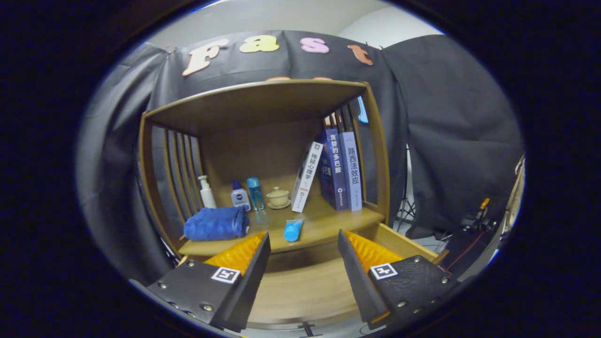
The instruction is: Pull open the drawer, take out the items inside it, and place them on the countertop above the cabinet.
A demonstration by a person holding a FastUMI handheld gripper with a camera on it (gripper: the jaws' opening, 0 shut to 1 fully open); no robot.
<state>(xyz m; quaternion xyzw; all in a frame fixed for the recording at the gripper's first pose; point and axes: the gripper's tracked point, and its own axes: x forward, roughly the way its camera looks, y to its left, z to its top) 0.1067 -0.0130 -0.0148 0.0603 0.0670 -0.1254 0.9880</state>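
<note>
I hold the gripper (304, 244) with fingers spread, nothing between them, over the open light wooden drawer (305, 291) — a small blue tube (293, 229) lies on the wooden countertop (328, 220) just ahead.

Drawer (305, 286) interior largely hidden behind fingers (244, 263) of gripper (304, 251), spread apart, gripping nothing. Blue towel (216, 224) covers pump bottle (206, 192) base. Leaning book (306, 177) hides part of dark book (334, 169) behind. Small bottle (240, 195) label too small to make out.
</note>
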